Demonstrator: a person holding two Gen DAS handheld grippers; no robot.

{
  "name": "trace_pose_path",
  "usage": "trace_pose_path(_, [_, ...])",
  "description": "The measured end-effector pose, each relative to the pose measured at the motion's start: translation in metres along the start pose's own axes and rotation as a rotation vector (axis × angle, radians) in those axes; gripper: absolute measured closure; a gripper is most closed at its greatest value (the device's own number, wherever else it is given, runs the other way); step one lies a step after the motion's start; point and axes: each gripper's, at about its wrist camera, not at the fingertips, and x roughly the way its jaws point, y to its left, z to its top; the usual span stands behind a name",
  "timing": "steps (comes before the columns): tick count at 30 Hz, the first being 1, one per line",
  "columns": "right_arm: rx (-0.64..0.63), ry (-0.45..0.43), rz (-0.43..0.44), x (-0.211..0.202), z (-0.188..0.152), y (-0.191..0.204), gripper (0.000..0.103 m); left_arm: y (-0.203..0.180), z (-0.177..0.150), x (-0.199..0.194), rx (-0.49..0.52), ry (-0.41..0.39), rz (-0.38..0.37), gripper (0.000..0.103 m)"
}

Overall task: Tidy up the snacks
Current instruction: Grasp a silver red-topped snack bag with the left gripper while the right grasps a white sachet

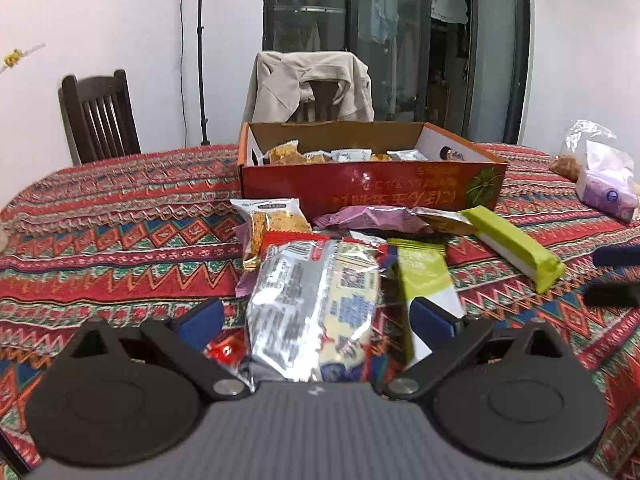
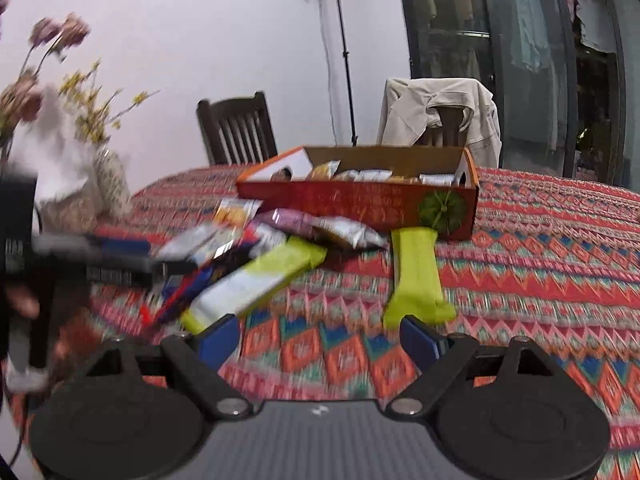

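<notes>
A red cardboard box [image 1: 372, 186] with several snacks inside stands mid-table; it also shows in the right wrist view [image 2: 360, 204]. A heap of snack packets lies in front of it. My left gripper [image 1: 316, 320] is open, its blue pads either side of a silver and white packet [image 1: 316, 308]. A green packet [image 1: 424, 276] lies beside it, and a green bar [image 1: 516, 244] farther right. My right gripper [image 2: 320, 340] is open and empty over bare cloth, between a green-white packet [image 2: 256, 280] and a green bar [image 2: 416, 276].
A patterned red tablecloth [image 1: 120, 240] covers the table. A plastic bag with a purple pack [image 1: 604, 184] lies at the right. A vase of flowers [image 2: 108, 176] stands at the left. Two chairs [image 1: 100, 116] stand behind, one draped with a beige jacket [image 1: 312, 84].
</notes>
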Motion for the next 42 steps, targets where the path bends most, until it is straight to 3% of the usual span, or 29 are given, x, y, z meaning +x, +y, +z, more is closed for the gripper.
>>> trace_pose_path(5, [0.121,-0.027,0.032,0.049,0.036,-0.022,0.016,0.014,0.0,0.011,-0.084,0.004,-0.045,0.004])
trace_pose_path(8, [0.207,-0.037,0.06,0.082,0.053,-0.034,0.017,0.018,-0.003,0.016,-0.1,0.026,-0.068,0.029])
trace_pose_path(10, [0.239,-0.035,0.037,0.106,0.064,-0.039,0.018,0.018,-0.005,0.018,-0.097,0.029,-0.077,0.032])
trace_pose_path(12, [0.216,-0.026,-0.01,0.129,0.072,-0.037,0.018,0.019,-0.006,0.017,-0.103,0.021,-0.075,0.039])
trace_pose_path(15, [0.113,0.032,-0.124,0.165,0.075,-0.029,0.034,0.023,-0.008,0.012,-0.118,0.006,-0.062,0.044])
trace_pose_path(16, [0.1,0.054,-0.127,0.172,0.072,-0.029,0.041,0.023,-0.009,0.011,-0.121,0.004,-0.056,0.045])
trace_pose_path(19, [0.042,0.098,-0.156,0.18,0.06,-0.023,0.044,0.026,-0.01,0.003,-0.136,0.003,-0.046,0.05])
trace_pose_path(25, [-0.032,0.116,-0.149,0.154,0.044,-0.018,0.046,0.023,-0.019,-0.03,-0.18,-0.023,-0.056,0.051])
trace_pose_path(30, [-0.118,0.137,-0.114,0.107,0.018,-0.007,0.046,0.007,-0.033,-0.067,-0.221,-0.024,-0.093,0.051])
trace_pose_path(38, [-0.223,0.169,-0.024,0.017,-0.034,0.021,0.045,-0.041,-0.056,-0.082,-0.157,0.046,-0.154,0.051])
trace_pose_path(42, [-0.232,0.138,-0.041,-0.015,-0.055,0.027,0.045,-0.055,-0.067,-0.076,-0.147,0.096,-0.158,0.049])
